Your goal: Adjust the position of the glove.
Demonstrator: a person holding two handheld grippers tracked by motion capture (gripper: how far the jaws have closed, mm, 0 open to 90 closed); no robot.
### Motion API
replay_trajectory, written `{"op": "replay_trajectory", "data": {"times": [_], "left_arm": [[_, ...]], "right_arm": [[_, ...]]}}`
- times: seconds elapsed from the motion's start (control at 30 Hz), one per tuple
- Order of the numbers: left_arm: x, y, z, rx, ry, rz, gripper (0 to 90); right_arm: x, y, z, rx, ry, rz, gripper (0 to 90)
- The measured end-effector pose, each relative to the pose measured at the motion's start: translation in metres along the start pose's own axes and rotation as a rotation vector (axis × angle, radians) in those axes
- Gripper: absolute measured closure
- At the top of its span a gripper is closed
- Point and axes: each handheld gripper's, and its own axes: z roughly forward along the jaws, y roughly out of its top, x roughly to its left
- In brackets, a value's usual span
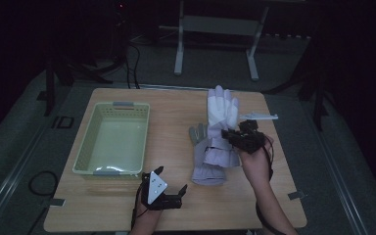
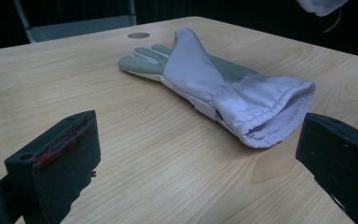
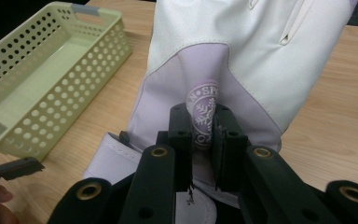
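Transfer of the lifted glove is judged to be in hand, its fabric pinched by the right gripper above the table, while the left gripper is held wide open near the second glove; a carry to the basket is called for next.
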Motion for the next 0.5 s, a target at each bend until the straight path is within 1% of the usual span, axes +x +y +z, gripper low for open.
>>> {"op": "replay_trajectory", "data": {"times": [0.07,0.13,0.2,0.23,0.3,0.37,0.4,0.47,0.5], "left_arm": [[0.000,0.000,0.000,-0.002,-0.001,-0.002,0.0],[0.000,0.000,0.000,-0.002,-0.002,-0.002,0.0],[0.000,0.000,0.000,-0.003,-0.002,0.005,0.0],[0.000,0.000,0.000,-0.002,-0.002,0.005,0.0],[0.000,0.000,0.000,-0.002,-0.002,0.006,0.0],[0.000,0.000,0.000,0.000,-0.002,0.006,0.0],[0.000,0.000,0.000,0.000,-0.002,0.004,0.0],[0.000,0.000,0.000,0.000,-0.003,0.004,0.0],[0.000,0.000,0.000,0.000,-0.003,0.005,0.0]], "right_arm": [[0.008,0.001,0.005,0.004,0.007,-0.005,79.6],[0.016,-0.002,0.011,0.010,0.009,-0.017,79.6],[0.018,-0.004,0.013,0.017,0.013,-0.020,79.5],[0.021,-0.011,0.019,0.033,0.019,-0.015,79.5],[0.020,-0.017,0.024,0.056,0.015,-0.005,79.5],[0.019,-0.023,0.030,0.075,-0.003,0.000,79.5],[0.018,-0.026,0.033,0.080,-0.006,0.013,79.5],[0.017,-0.030,0.039,0.095,-0.021,0.014,79.5],[0.017,-0.032,0.042,0.105,-0.015,0.017,79.5]]}}
